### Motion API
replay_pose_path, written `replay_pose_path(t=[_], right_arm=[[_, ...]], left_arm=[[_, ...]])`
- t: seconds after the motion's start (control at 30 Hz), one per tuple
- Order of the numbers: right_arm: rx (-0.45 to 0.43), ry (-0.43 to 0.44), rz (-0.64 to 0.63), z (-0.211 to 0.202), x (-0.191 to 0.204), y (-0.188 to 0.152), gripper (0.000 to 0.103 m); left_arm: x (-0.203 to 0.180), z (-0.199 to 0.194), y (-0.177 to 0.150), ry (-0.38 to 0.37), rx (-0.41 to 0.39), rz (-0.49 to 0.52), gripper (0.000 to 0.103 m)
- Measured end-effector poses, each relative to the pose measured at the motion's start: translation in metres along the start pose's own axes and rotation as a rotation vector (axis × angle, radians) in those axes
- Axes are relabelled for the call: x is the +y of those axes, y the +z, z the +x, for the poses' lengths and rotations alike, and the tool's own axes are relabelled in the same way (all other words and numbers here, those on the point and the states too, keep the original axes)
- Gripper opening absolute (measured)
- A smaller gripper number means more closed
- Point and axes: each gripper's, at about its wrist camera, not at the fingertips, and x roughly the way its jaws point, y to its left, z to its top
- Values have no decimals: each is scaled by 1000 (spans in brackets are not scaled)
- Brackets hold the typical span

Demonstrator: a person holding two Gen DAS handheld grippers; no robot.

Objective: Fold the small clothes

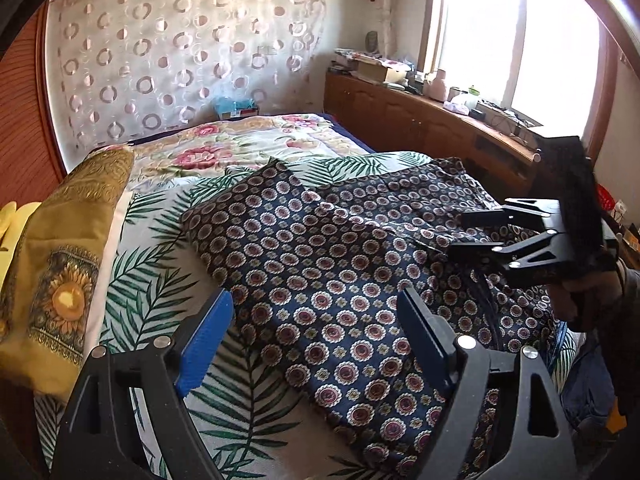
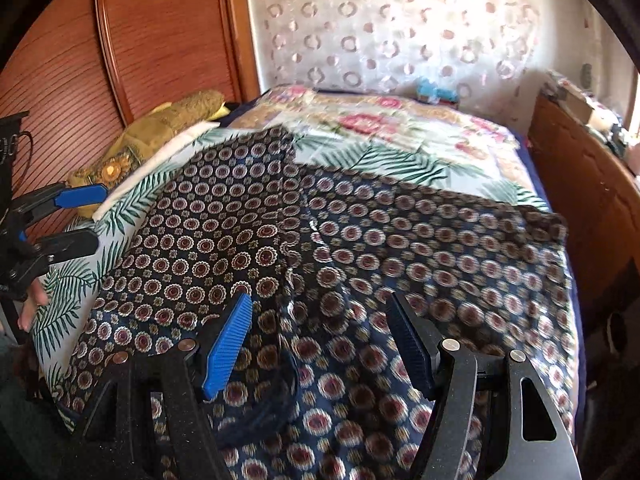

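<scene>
The navy printed garment with rows of maroon-and-cream round medallions (image 1: 320,264) lies spread on the bed, over a white bedsheet printed with green palm fronds (image 1: 160,240). It occupies the near half of the mattress. One portion is laid over the rest, forming a raised diagonal edge through the middle of the cloth; the far corner points toward the floral quilt in pink, cream and gold (image 1: 224,148) at the head end. The flat lie gives both tools free access to the hems.

The left gripper (image 1: 316,340) hangs over the near-left hem. Its blue ribbed pad (image 1: 204,344) and the opposite dark finger stand wide apart, and no cloth is between them: the tool carries nothing. Judgement: it is placed for the next pick-up at that edge.

The right gripper (image 2: 320,344) hangs above the central bunched area, close to a dark navy band, probably a waistband or trim (image 2: 276,396). Its jaws are likewise spread, with fabric visible below them but none pinched. The right-wrist view is blurred at the near cloth, so contact between fingertips and fabric cannot be determined.

A mustard-yellow cushion with a sunflower motif (image 1: 60,264) rests at the left edge of the bed, clear of the garment.

Judgement: the fold is partial; the next step calls for both tools to pinch matching edges
</scene>
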Motion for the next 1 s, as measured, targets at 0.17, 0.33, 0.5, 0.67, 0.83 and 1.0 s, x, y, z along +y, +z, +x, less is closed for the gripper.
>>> replay_pose_path(t=[0.17,0.33,0.5,0.67,0.83,1.0], right_arm=[[67,15,-18,30,-8,14,71],[103,23,-44,50,-4,20,65],[93,73,-34,51,5,19,38],[71,125,-61,43,11,15,7],[-4,113,-44,23,8,7,5],[-39,70,-1,-2,-6,-12,4]], left_arm=[[5,-1,-4,0,-4,-15,84],[7,-1,-8,1,1,-20,85],[10,-1,-11,2,6,-30,84],[11,-1,-12,3,7,-36,85],[8,-2,-11,-3,6,-31,84],[2,-1,-8,-19,7,-22,85]])
